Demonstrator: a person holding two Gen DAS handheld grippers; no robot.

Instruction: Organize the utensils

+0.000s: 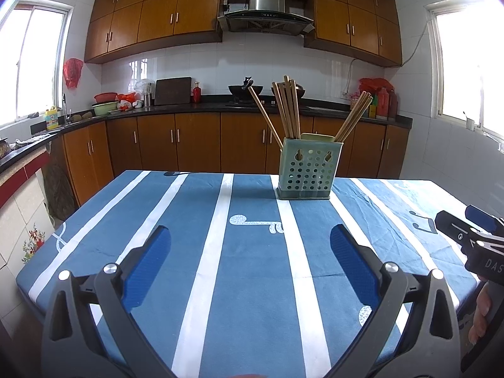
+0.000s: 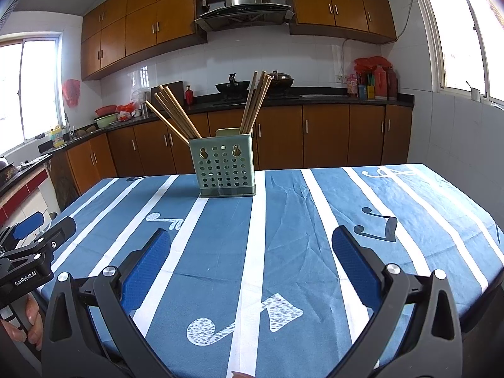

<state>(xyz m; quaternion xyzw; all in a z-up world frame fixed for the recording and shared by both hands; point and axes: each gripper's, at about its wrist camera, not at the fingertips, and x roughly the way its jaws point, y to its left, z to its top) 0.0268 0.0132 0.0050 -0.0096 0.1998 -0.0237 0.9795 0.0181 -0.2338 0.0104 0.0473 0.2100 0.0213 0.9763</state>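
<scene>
Blue striped tablecloth (image 1: 252,283) is bare; wooden chopsticks (image 1: 288,107) fan loosely from the perforated green plastic holder (image 1: 307,170) upper-center, probably needing regrouping. Left gripper (image 1: 250,245) and right gripper (image 2: 251,247): 2 claws spread, empty.

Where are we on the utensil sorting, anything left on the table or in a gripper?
Looks done: all visible chopsticks stand in the green perforated holder on the striped tablecloth, leaning in a few bunches. In hand: nothing; the left gripper and right gripper are both open and empty above the cloth. Left: no loose utensils show on the table, so at most tidying the splayed bunches.
</scene>
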